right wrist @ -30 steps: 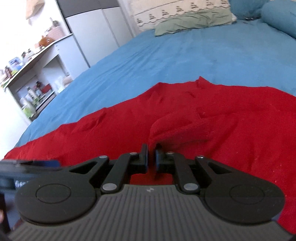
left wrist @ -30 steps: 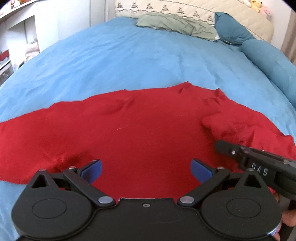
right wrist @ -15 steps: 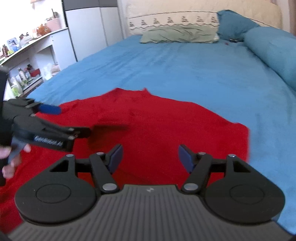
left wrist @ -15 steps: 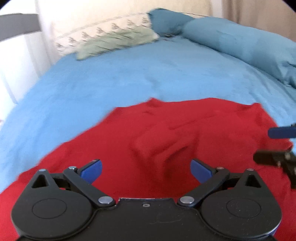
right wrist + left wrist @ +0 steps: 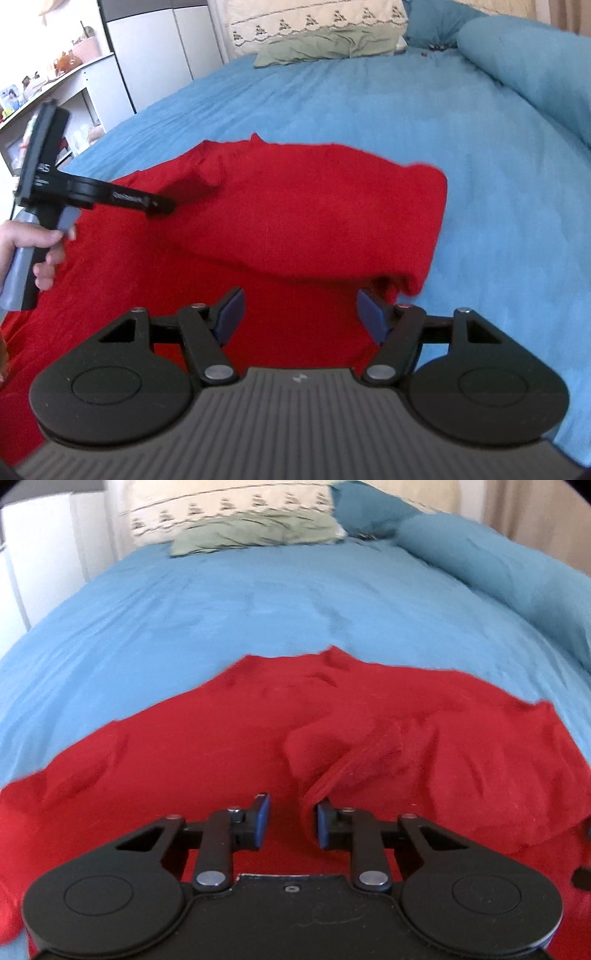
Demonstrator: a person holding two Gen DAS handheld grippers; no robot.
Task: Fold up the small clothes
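A red garment (image 5: 184, 753) lies spread on the blue bedspread (image 5: 258, 602); it also shows in the right wrist view (image 5: 314, 214). My left gripper (image 5: 290, 821) is half closed, with a raised fold of red cloth (image 5: 343, 771) against its right pad; the pads still stand apart. In the right wrist view the left gripper (image 5: 162, 204) is held by a hand over the garment's left part. My right gripper (image 5: 301, 314) is open and empty above the garment's near right part, close to a folded-over edge (image 5: 413, 280).
A green pillow (image 5: 258, 531) and a cream patterned pillow (image 5: 229, 506) lie at the head of the bed. A blue bolster (image 5: 498, 572) runs along the right side. White shelves with small items (image 5: 55, 92) stand left of the bed.
My left gripper has narrowed from wide open to half closed around a raised fold. My right gripper let go of the cloth and moved to the garment's right side, open.
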